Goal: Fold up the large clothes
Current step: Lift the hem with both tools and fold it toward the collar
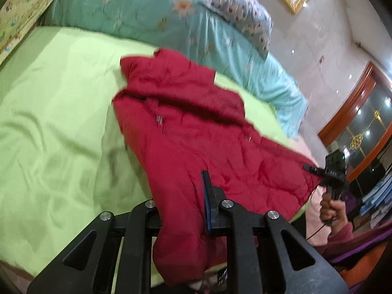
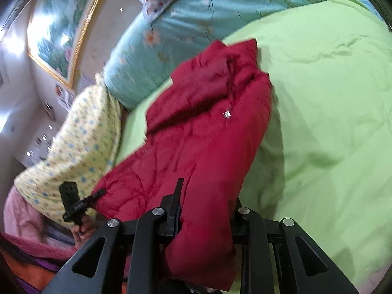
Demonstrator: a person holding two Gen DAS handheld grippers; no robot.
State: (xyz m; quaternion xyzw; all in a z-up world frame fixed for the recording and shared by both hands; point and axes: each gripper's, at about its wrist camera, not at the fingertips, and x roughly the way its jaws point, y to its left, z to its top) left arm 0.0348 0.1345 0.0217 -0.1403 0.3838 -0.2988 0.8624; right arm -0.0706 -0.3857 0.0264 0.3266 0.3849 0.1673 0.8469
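Observation:
A red quilted jacket [image 1: 191, 132] lies stretched across the green bed sheet [image 1: 54, 103], its collar end toward the far quilt. My left gripper [image 1: 182, 196] is shut on the jacket's near hem, and red fabric bunches between its fingers and hangs below. The other gripper [image 1: 316, 170] shows at the right, clamped on the hem's far corner. In the right wrist view the jacket [image 2: 208, 132] runs away from my right gripper [image 2: 205, 208], which is shut on its near edge. The left gripper [image 2: 98, 193] shows there at the left, gripping the hem.
A rolled teal floral quilt [image 1: 152, 17] and a patterned pillow [image 1: 240, 7] lie along the bed's far side. A yellow patterned blanket [image 2: 80, 132] lies at the bed's edge. A gold-framed picture [image 2: 61, 29] hangs on the wall. A wooden cabinet [image 1: 362, 112] stands beyond the bed.

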